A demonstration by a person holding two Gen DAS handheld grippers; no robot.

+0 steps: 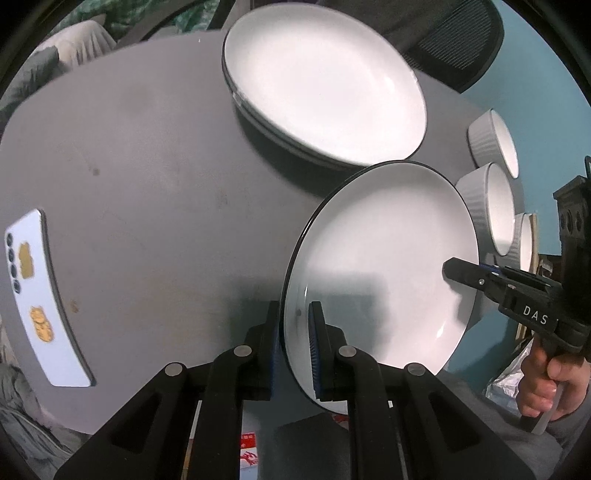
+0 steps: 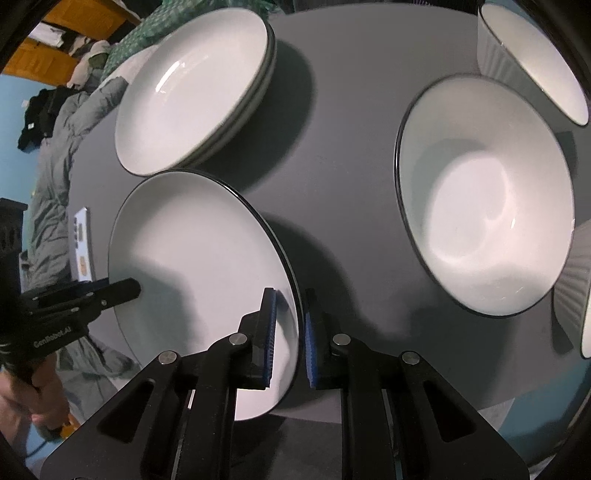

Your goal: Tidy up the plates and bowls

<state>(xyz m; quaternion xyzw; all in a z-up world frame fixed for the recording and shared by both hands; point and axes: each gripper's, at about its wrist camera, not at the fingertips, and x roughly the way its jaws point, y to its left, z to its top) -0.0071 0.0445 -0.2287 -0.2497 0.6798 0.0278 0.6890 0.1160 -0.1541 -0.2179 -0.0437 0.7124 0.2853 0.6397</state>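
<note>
walls: teal (image 1: 535,74) | chair: black mesh office chair (image 1: 461,40) standing behind grey table (image 1: 147,166) | cabinet: orange wood (image 2: 74,22) showing

A third ribbed bowl (image 1: 526,240) is mostly hidden behind its neighbour (image 1: 491,210).

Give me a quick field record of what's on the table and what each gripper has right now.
held item: white plate, dark rim, tilted off the table
left gripper: shut on the plate's rim
right gripper: shut on the opposite rim
plate stack: on the grey table, just beyond the held plate
ribbed bowls: several, standing apart on the right
other: phone at the table's left edge
</note>
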